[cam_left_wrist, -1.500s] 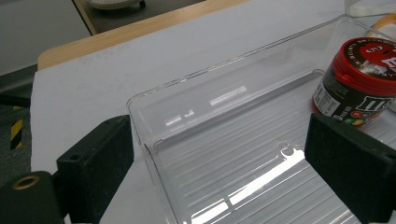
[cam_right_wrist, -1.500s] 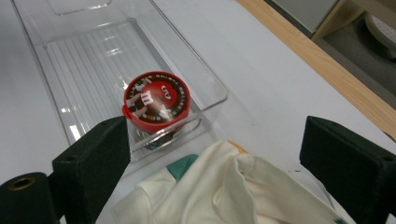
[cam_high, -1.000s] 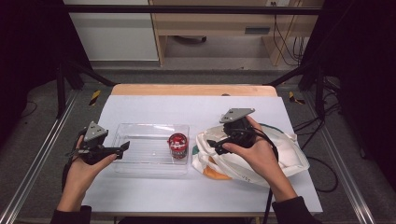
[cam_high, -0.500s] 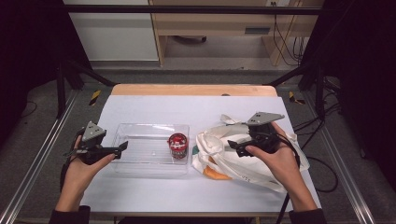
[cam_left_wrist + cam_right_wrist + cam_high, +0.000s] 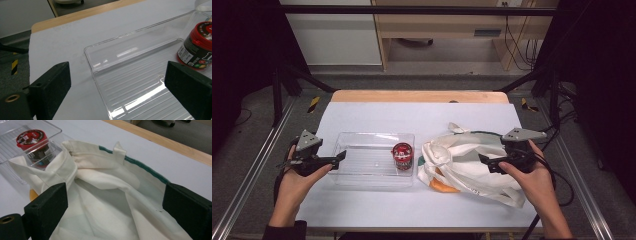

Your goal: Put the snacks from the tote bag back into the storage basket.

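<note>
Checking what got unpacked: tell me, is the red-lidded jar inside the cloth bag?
No, the red-lidded jar stands in the clear tray beside the cloth bag.

Both my forearms reach in from the near edge. My left hand (image 5: 294, 180) holds the left gripper (image 5: 339, 157) low, jaws spread wide, aimed rightward. My right hand (image 5: 532, 175) holds the right gripper (image 5: 483, 161), jaws also wide apart, aimed leftward.

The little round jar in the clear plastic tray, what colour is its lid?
Red; the lid shows best in the right gripper view.
</note>
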{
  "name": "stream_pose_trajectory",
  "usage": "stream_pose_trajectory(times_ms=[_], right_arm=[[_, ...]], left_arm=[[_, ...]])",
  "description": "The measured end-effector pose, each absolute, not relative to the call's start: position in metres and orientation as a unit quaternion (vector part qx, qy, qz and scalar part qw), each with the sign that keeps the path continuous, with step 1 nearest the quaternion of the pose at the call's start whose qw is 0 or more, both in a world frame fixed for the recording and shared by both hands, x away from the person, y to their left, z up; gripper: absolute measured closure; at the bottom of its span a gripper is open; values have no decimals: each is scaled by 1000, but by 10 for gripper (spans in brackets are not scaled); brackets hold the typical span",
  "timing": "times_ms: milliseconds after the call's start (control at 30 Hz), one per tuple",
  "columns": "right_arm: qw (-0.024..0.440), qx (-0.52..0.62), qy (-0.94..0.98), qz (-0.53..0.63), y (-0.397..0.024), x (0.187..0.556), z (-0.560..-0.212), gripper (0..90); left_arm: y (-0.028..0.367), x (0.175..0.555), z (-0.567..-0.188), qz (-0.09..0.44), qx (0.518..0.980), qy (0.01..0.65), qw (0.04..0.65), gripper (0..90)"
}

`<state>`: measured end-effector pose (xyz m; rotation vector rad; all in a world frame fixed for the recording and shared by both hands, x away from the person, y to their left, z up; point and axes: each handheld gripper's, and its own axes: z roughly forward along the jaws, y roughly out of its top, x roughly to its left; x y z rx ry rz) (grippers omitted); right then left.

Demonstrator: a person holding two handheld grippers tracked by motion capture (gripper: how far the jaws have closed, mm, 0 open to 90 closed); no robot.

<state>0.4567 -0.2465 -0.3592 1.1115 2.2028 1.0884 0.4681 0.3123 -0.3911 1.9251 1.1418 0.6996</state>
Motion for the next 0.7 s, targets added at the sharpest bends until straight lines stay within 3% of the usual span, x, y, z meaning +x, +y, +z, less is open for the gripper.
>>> stream_pose_trajectory(times_ms=[400,700], right_arm=[[225,445,773,392,-280,445,-374,64],[258,469,762,366,-282,444,-395,69]], left_arm=[[316,470,-395,274,752,457,388,65],[320,471,-399,278,750,459,386,58]])
